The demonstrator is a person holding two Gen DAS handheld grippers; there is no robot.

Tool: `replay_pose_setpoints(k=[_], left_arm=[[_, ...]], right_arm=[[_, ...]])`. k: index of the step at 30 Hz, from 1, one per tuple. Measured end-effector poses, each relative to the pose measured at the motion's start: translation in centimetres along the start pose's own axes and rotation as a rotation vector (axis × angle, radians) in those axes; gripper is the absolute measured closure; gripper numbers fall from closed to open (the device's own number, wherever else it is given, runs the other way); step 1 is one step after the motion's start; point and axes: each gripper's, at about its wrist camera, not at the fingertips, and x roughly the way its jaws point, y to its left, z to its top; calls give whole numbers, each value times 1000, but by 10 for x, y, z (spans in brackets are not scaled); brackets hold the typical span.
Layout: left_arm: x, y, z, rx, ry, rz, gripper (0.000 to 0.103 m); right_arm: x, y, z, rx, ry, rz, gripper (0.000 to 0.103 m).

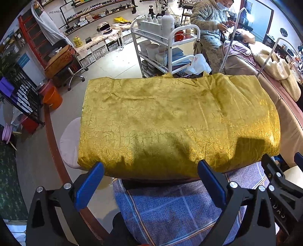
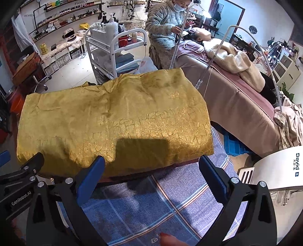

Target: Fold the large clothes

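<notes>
Left wrist: folded gold garment (image 1: 178, 123) lies beyond left tool (image 1: 150, 170).

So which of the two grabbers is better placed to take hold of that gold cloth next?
Probably the left, narrowly. The left gripper is open with both fingertips at the near edge of the folded gold cloth. The right gripper is open too, but only its left fingertip meets that edge.

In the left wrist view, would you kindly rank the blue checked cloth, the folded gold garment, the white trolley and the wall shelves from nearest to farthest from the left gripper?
1. Blue checked cloth, directly beneath the left gripper.
2. Folded gold garment, just ahead of the fingertips.
3. White trolley, beyond the garment's far edge.
4. Wall shelves, at the back, upper left.
</notes>
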Motion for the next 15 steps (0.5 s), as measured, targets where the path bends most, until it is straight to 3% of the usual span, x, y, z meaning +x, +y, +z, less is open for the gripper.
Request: replay_pose_setpoints(k=[15], left_arm=[[8,-7,1,3,15,6,6]], right_arm=[[14,-2,0,-5,23,10,6]])
